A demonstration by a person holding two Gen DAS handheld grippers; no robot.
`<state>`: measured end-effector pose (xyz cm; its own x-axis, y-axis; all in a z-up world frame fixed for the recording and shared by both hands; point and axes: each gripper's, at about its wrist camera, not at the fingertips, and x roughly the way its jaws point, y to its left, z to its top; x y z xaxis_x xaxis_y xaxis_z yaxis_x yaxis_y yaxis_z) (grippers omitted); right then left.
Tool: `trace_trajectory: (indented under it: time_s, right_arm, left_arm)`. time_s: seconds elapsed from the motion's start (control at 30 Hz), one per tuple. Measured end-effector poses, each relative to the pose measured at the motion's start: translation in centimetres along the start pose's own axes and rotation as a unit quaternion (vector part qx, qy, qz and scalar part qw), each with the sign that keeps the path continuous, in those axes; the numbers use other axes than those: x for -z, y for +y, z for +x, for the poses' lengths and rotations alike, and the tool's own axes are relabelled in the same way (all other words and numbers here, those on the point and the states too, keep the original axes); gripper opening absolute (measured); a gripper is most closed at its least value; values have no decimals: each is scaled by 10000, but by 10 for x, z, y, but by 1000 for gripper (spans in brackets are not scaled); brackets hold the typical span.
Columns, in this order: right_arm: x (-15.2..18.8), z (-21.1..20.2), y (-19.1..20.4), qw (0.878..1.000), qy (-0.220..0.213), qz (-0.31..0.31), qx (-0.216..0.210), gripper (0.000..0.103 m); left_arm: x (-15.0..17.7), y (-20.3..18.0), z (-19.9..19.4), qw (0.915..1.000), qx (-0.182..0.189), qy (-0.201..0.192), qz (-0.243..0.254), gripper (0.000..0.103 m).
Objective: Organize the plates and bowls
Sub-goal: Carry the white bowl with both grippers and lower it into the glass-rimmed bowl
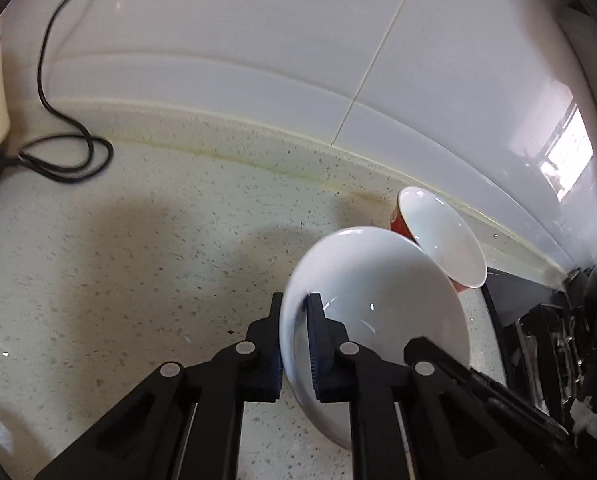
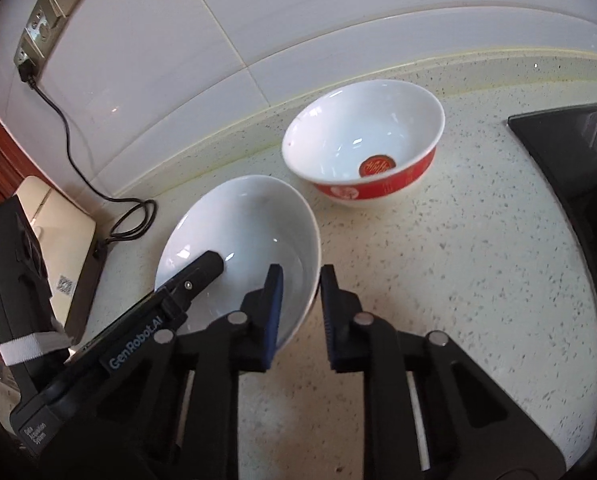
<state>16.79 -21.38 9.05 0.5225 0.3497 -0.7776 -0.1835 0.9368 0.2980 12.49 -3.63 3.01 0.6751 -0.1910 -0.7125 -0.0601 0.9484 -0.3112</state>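
Note:
A plain white bowl (image 1: 378,300) sits tilted on the speckled counter. My left gripper (image 1: 294,308) is shut on its near-left rim, one pad inside and one outside. In the right wrist view the same white bowl (image 2: 250,232) lies at lower left. My right gripper (image 2: 301,280) is shut on its right rim, with its left pad inside and its right pad against the outer wall. One of the left gripper's fingers (image 2: 206,270) reaches into the bowl from the left. A red bowl with a white inside (image 2: 362,148) stands upright behind it, also seen as the red bowl (image 1: 442,236) just past the white one.
The speckled counter (image 2: 458,260) ends at a white tiled wall. A black hob (image 2: 570,140) lies to the right. At left, a black cable (image 2: 78,168) runs from a wall socket (image 2: 54,8) to a beige appliance (image 2: 58,232); the cable's loop (image 1: 70,160) lies on the counter.

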Motion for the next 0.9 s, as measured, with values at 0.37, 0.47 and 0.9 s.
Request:
trace_trajectory:
  time_s: [0.37, 0.47, 0.9]
  right_arm:
    - [17, -40, 13, 9991, 44, -193, -366, 16]
    - [19, -50, 23, 9980, 57, -252, -577, 16]
    - [48, -71, 81, 9873, 166, -1172, -1062, 16]
  left_arm:
    - [11, -5, -52, 9979, -465, -442, 79, 11]
    - [17, 1, -70, 9969, -545, -557, 52, 11]
    - [39, 38, -139, 9878, -1200, -991, 6, 11]
